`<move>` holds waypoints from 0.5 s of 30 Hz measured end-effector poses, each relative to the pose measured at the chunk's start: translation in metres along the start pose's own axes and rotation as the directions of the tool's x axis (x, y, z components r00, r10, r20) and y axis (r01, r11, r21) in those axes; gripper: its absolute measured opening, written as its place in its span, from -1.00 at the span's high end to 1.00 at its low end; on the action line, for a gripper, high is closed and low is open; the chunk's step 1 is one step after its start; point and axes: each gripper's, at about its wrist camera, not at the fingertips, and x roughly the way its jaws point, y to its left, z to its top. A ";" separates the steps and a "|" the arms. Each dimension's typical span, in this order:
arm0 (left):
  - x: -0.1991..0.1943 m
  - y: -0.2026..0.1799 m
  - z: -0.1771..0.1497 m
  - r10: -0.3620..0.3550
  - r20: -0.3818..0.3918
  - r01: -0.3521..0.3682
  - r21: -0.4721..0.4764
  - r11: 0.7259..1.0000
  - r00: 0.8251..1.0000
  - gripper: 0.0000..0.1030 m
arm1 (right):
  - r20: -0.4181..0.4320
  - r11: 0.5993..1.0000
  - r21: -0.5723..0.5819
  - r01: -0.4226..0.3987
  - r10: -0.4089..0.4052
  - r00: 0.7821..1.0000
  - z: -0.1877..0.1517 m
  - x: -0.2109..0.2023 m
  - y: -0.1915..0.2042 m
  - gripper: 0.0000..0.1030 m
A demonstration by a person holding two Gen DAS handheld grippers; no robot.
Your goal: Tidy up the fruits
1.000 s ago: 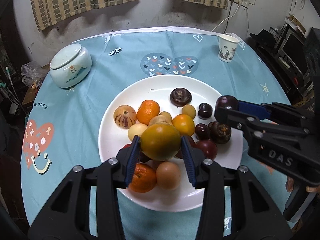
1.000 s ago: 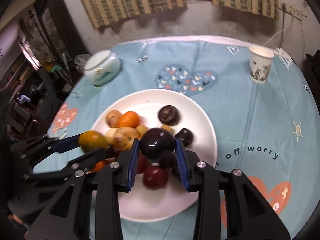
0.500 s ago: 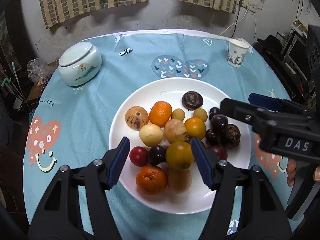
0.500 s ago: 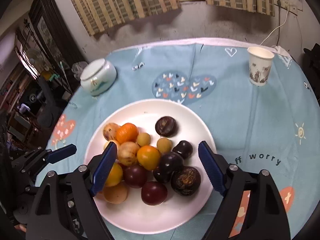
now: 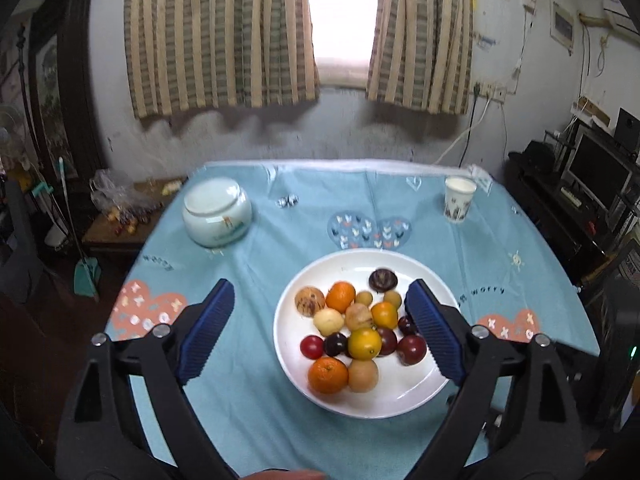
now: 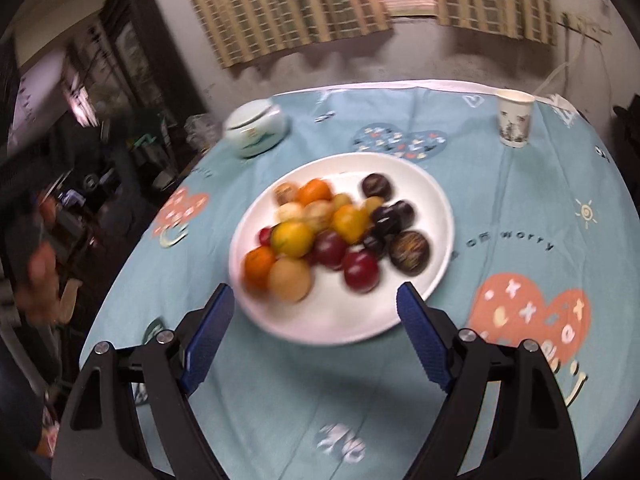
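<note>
A white plate [image 5: 400, 400] on the blue tablecloth holds several fruits. Orange and yellow ones, among them a yellow-orange fruit [image 5: 364, 343], lie on its left. Dark purple and red ones [image 5: 411, 350] lie on its right. My left gripper [image 5: 319, 292] hangs above and short of the plate; its jaws are opening and hold nothing. My right gripper [image 6: 314, 290] stands open and bare in front of the plate [image 6: 328, 320], short of its near rim. The yellow fruit [image 6: 292, 238] and a dark purple fruit [image 6: 394, 216] rest in the pile, blurred.
A lidded pale ceramic jar [image 5: 217, 212] stands at the back left of the table and a paper cup [image 5: 459, 199] at the back right. A person's hand [image 6: 38, 276] shows blurred at the left edge. Furniture crowds both sides of the table.
The left gripper let the yellow-orange fruit go onto the plate, opened wide and rose back. The right gripper released the dark purple fruit among the dark ones, opened and drew back.
</note>
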 end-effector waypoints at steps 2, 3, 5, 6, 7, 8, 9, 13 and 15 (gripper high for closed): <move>-0.017 0.001 0.004 -0.013 0.035 0.013 -0.002 1.000 0.999 -0.83 | 0.012 1.000 -0.018 -0.017 0.017 1.000 -0.006 -0.009 0.013 -0.63; -0.028 0.002 0.005 -0.011 0.052 0.011 -0.009 1.000 0.999 -0.88 | 0.018 0.999 -0.028 -0.024 0.025 1.000 -0.007 -0.013 0.018 -0.63; -0.042 0.004 0.006 -0.035 0.072 0.037 -0.020 0.999 0.997 -0.91 | 0.035 0.998 -0.048 -0.029 0.031 0.999 -0.010 -0.021 0.027 -0.63; -0.049 0.004 0.006 -0.038 0.078 0.040 -0.026 0.999 0.996 -0.91 | 0.044 0.998 -0.055 -0.032 0.035 0.998 -0.011 -0.025 0.030 -0.63; -0.054 0.005 0.006 -0.038 0.084 0.041 -0.029 0.999 0.996 -0.92 | 0.052 0.998 -0.060 -0.037 0.040 0.998 -0.012 -0.029 0.033 -0.63; -0.060 0.005 0.005 -0.033 0.096 0.036 -0.025 0.999 0.995 -0.92 | 0.062 0.997 -0.064 -0.044 0.048 0.997 -0.014 -0.033 0.036 -0.63; -0.065 0.006 0.005 -0.022 0.106 0.025 -0.023 0.999 0.994 -0.92 | 0.066 0.997 -0.067 -0.048 0.052 0.996 -0.015 -0.035 0.039 -0.63; -0.080 0.012 0.001 0.006 0.126 -0.001 -0.042 0.999 0.992 -0.92 | 0.067 0.995 -0.081 -0.052 0.058 0.996 -0.019 -0.039 0.048 -0.63; -0.085 0.021 -0.001 0.012 0.130 -0.003 -0.073 0.997 0.991 -0.95 | 0.065 0.995 -0.084 -0.055 0.061 0.996 -0.021 -0.040 0.052 -0.63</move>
